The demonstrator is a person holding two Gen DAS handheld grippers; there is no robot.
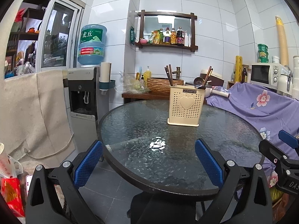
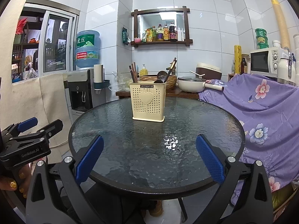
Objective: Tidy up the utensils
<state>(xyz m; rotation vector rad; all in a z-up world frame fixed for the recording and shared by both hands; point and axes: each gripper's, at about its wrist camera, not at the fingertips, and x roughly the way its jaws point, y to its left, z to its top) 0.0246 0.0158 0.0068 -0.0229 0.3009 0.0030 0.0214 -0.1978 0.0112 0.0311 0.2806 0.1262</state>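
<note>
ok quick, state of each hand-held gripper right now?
Left hand-held gripper: open, holding nothing, above the near edge of the glass table.
Right hand-held gripper: open, holding nothing.

We see a worktop [image 1: 130, 130] of rippled, glossy glass in a dark matt rim, a perforated cream plastic holder [image 1: 184, 105] with dark wooden chopsticks [image 1: 169, 75], glossy white wall tiles [image 1: 209, 59], and flowered purple cloth [image 1: 261, 108] on the right.

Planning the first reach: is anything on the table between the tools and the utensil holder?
Nothing visible. The glass table lies bare between the left tool, the right tool and the cream utensil holder, which stands alone toward its far side.
</note>
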